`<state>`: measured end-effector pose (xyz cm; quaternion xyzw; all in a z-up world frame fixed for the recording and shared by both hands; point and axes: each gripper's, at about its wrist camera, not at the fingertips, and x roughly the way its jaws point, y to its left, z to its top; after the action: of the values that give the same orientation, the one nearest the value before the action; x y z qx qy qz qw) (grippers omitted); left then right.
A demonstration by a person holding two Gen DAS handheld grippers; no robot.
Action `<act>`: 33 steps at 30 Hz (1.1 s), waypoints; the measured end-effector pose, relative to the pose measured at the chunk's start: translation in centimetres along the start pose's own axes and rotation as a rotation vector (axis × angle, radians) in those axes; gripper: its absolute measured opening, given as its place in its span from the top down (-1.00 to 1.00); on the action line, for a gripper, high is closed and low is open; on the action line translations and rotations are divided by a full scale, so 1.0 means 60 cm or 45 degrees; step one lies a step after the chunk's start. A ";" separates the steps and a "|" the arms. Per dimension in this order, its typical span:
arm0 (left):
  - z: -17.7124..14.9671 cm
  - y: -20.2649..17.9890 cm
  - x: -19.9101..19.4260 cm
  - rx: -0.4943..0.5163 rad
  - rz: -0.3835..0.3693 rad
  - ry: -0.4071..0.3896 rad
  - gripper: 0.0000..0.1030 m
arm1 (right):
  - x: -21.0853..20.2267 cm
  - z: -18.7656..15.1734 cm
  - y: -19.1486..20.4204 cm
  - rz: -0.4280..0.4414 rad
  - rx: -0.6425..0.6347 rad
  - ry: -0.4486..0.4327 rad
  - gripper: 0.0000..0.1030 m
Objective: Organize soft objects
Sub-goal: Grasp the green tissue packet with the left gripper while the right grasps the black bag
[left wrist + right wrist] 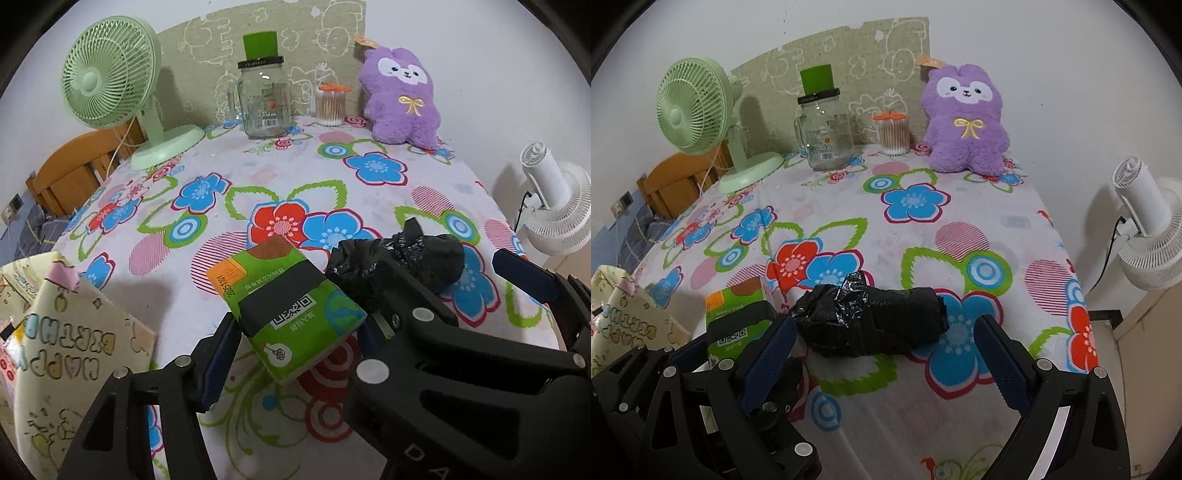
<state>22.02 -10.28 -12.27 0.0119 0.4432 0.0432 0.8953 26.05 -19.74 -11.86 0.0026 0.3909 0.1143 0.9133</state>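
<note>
Two grippers work a flowered table: one clamps a tissue pack, the other stands wide behind a black bundle.

The left gripper pinches one green tissue pack between its blue pads; the pack carries a QR code and small print too fine to read, apart from a date-like "2025". At the pack's 3 o'clock lies one crumpled black plastic bag, with the right gripper gaping apart at the bag's 6 o'clock, its pads not touching it. At 9 o'clock stands one paper gift bag lettered "HAPPY BIRTHDAY", seen upside down. Along the tablecloth's 12 o'clock edge: one mint desk fan, one glass jar, one tub of cotton swabs, one purple plush toy. One white fan stands off the table at 3 o'clock.
</note>
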 end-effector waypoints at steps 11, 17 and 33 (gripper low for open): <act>-0.007 0.001 0.018 0.012 -0.012 0.019 -0.30 | 0.041 -0.003 0.014 0.025 -0.067 0.093 -0.76; -0.008 0.008 0.018 0.003 -0.035 0.022 -0.30 | 0.042 -0.004 0.023 0.018 -0.087 0.122 -0.55; -0.030 0.005 -0.004 0.054 -0.072 0.009 -0.29 | 0.019 -0.026 0.024 0.040 -0.065 0.146 -0.05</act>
<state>20.46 -10.02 -13.16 0.0181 0.4471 0.0085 0.8943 25.41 -18.20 -13.61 -0.0210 0.4394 0.1385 0.8873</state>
